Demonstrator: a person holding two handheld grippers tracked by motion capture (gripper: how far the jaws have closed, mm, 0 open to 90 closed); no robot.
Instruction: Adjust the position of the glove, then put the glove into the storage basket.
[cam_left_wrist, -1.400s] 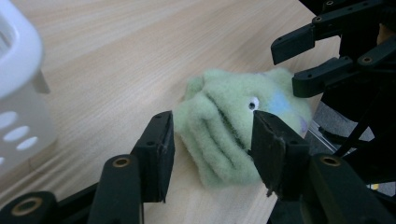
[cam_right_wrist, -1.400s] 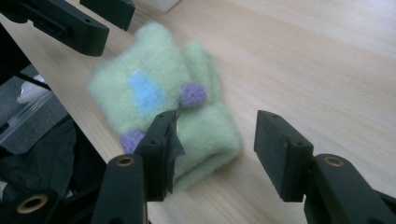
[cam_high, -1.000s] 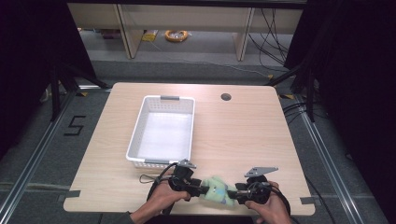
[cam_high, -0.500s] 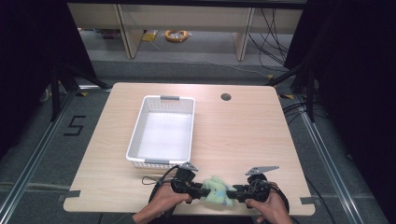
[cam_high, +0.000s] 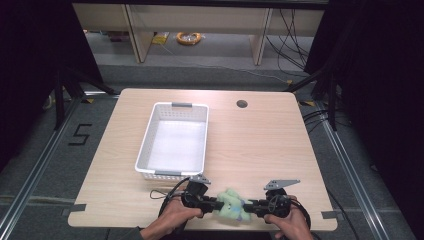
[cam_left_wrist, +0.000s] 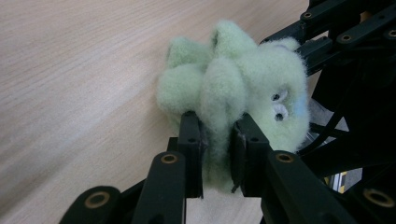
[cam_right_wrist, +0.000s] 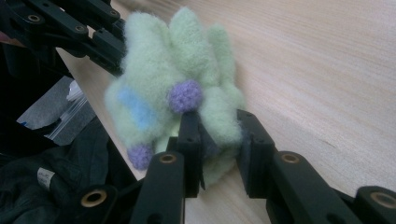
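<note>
Green plush toy (cam_high: 231, 206), bottom centre at table (cam_high: 260, 145) edge, pinched by left gripper (cam_high: 214, 203) and right gripper (cam_high: 251, 206), jaws having just been closing on fluff; uneven pull risked slipping off.

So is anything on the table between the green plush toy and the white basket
Nothing visible. The green plush toy, pinched by the left gripper and right gripper, whose jaws have just been closing, sits just right of the white basket's near rim, bare tabletop between.
</note>
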